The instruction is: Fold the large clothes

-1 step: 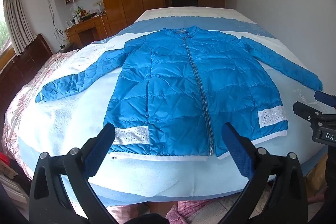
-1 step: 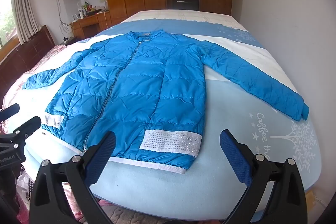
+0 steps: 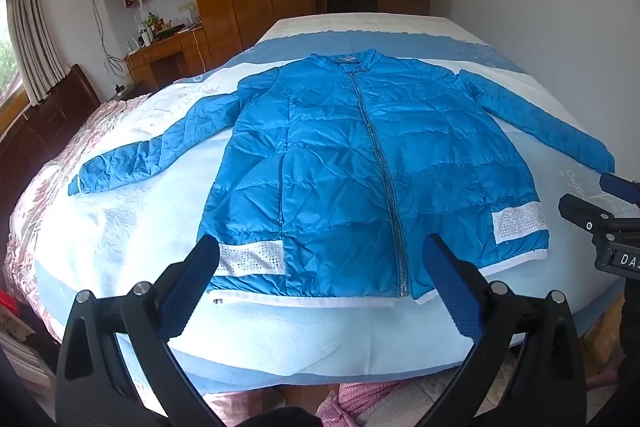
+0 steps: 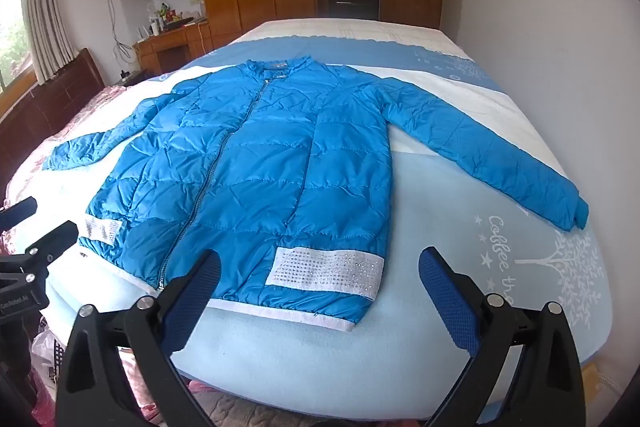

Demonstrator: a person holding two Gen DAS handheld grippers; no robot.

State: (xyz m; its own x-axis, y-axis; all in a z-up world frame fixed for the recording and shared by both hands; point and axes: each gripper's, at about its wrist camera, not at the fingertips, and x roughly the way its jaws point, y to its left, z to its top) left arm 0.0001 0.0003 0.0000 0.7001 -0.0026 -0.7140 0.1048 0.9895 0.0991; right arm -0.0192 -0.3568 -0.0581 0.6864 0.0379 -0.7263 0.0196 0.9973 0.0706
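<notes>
Bed (image 3: pixel 120 247): I see pale blue bedding. Blue quilted jacket (image 3: pixel 340 167): flat on the bed, zipped, sleeves spread, hem toward me. My left gripper (image 3: pixel 320 271) and right gripper (image 4: pixel 320 279): fingers wide apart, empty, above the hem, apart from it.

A bright blue quilted puffer jacket (image 3: pixel 352 163) lies flat on its back on the bed (image 3: pixel 320 331), front side up, zipped closed from the hem to the low collar at the far end. Both sleeves spread outward and slightly down from the shoulders, resting on the bedding. A narrow white band edges the hem, nearest the foot of the bed. Two white, studded rectangular patches sit just above the hem, one at each side.
</notes>
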